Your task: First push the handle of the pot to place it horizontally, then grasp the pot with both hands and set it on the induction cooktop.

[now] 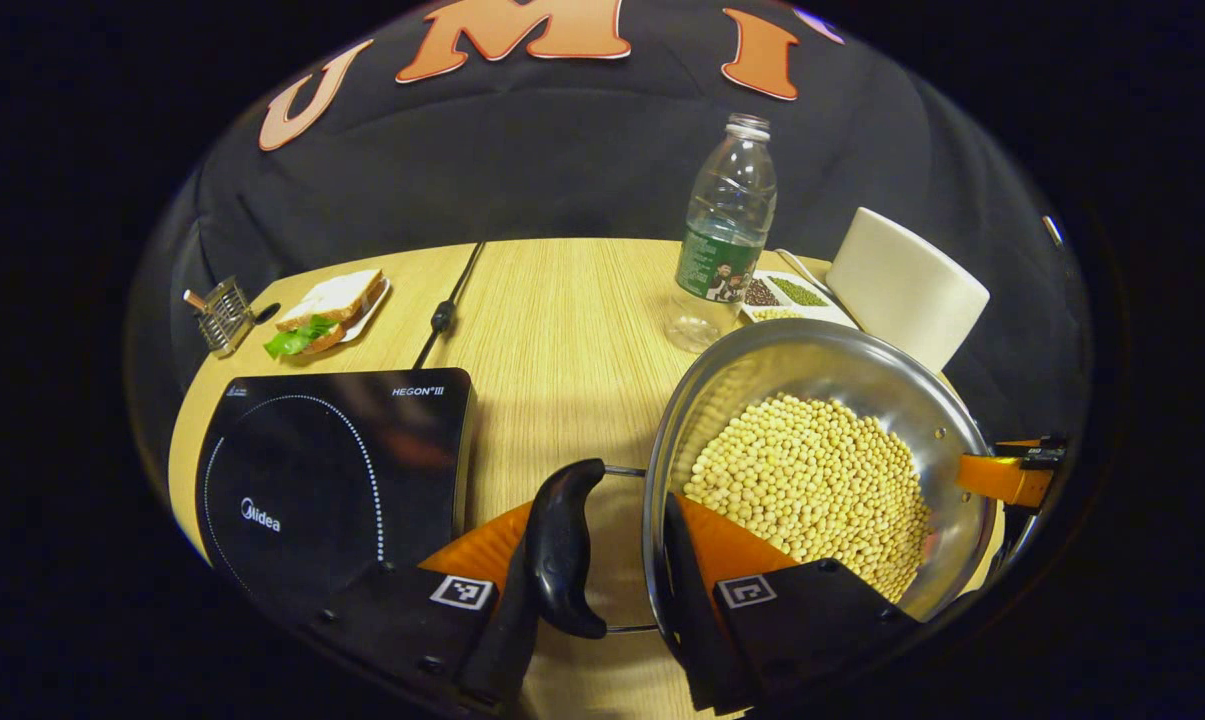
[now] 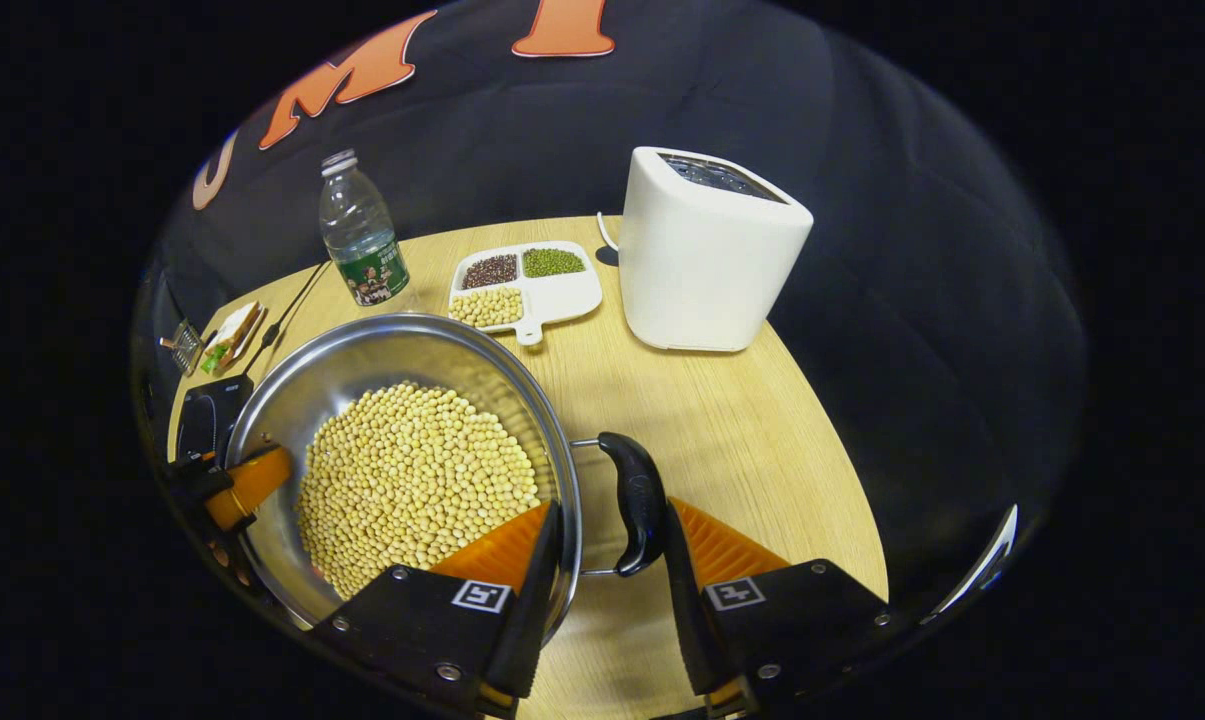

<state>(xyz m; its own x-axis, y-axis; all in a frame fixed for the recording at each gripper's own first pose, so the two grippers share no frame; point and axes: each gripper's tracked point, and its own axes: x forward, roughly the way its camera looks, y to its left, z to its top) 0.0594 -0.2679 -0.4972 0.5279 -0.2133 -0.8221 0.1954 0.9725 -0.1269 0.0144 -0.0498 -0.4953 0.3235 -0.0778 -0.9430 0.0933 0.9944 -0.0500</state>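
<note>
A steel pot [image 1: 812, 340] [image 2: 382, 345] full of soybeans [image 1: 812, 480] [image 2: 412, 470] stands on the wooden table, right of the black induction cooktop [image 1: 332, 470] [image 2: 202, 420]. My left gripper [image 1: 602, 510] [image 2: 242, 485] clamps the pot's left side: one finger presses the black handle [image 1: 562, 550] from outside, the other lies against the inner wall. My right gripper [image 2: 612, 510] [image 1: 1012, 475] holds the opposite side the same way, around the other black handle [image 2: 637, 500] and the rim. I cannot tell whether the pot is off the table.
A clear water bottle [image 1: 727, 230] [image 2: 362, 240], a divided dish of beans [image 1: 787, 295] [image 2: 527, 280] and a white toaster [image 1: 907, 285] [image 2: 707, 250] stand behind the pot. A sandwich plate [image 1: 327, 310] and small metal rack [image 1: 224, 315] sit beyond the cooktop, beside its cable [image 1: 447, 310].
</note>
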